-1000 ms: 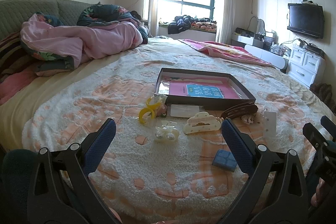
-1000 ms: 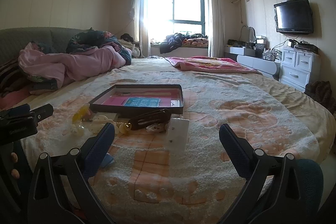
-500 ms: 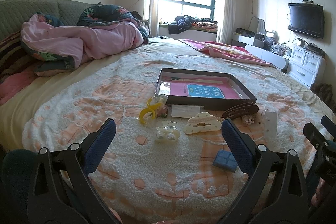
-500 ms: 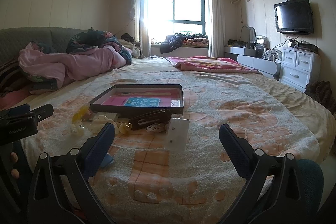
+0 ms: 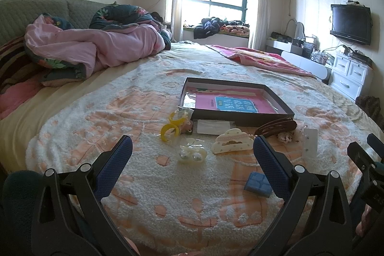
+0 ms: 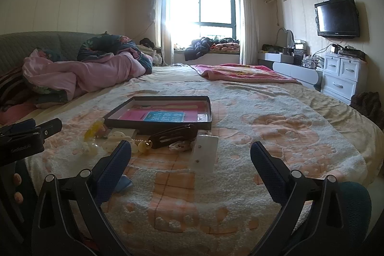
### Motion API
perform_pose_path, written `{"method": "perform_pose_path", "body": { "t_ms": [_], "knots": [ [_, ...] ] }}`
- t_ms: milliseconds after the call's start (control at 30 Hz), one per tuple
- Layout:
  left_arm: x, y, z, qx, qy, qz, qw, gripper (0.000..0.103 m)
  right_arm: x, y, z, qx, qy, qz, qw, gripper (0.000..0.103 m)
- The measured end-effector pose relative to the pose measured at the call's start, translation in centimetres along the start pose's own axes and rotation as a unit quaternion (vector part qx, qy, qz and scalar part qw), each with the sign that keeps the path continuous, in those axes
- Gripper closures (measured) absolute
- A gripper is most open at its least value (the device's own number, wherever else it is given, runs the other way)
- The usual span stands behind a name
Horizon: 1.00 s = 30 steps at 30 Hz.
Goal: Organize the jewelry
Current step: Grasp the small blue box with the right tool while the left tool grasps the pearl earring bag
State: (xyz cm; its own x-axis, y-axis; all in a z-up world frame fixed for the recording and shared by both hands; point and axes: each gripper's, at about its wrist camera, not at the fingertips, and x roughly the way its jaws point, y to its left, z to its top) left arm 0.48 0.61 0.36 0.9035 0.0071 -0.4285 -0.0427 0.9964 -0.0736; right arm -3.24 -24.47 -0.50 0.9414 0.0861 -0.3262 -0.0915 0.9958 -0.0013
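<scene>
Both grippers hover wide open and empty at the near edge of the bed. The cream hair claw point(image 5: 232, 144) lies just ahead of the left gripper point(image 5: 192, 155), its long axis left-right; the tray point(image 5: 242, 117) sits beyond. The right gripper point(image 6: 190, 156) faces the earring card point(image 6: 204, 152).

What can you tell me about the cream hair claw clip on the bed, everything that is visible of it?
The cream claw clip has a cloud-shaped, scalloped top edge with rows of small pearl-like beads, and looks like glossy plastic. It lies on its side on the fuzzy bedspread, in front of the dark shallow box, between the pearl item and the brown hair clip. Neither gripper touches it. In the right wrist view it is mostly hidden.
</scene>
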Motion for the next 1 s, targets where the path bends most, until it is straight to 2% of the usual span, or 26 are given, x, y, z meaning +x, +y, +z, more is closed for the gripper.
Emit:
{"method": "perform_pose_path", "body": {
  "t_ms": [267,567,833,1000],
  "knots": [
    [0.3,0.6,-0.2,-0.008,0.007,0.015,0.9998,0.011,0.3,0.9,0.0,-0.014,-0.001,0.027,1.0,0.006],
    [1.6,1.9,-0.4,-0.02,0.031,0.041,0.9985,0.011,1.6,2.7,0.1,-0.037,0.013,0.078,0.996,0.006],
    [3.1,3.7,-0.2,-0.039,0.053,0.055,0.9963,0.011,3.3,5.1,-0.2,-0.074,0.041,0.127,0.988,0.006],
    [4.5,4.5,-0.2,-0.044,0.076,0.054,0.9947,0.011,4.4,6.2,-0.1,-0.092,0.043,0.147,0.984,0.006]
  ]
}}
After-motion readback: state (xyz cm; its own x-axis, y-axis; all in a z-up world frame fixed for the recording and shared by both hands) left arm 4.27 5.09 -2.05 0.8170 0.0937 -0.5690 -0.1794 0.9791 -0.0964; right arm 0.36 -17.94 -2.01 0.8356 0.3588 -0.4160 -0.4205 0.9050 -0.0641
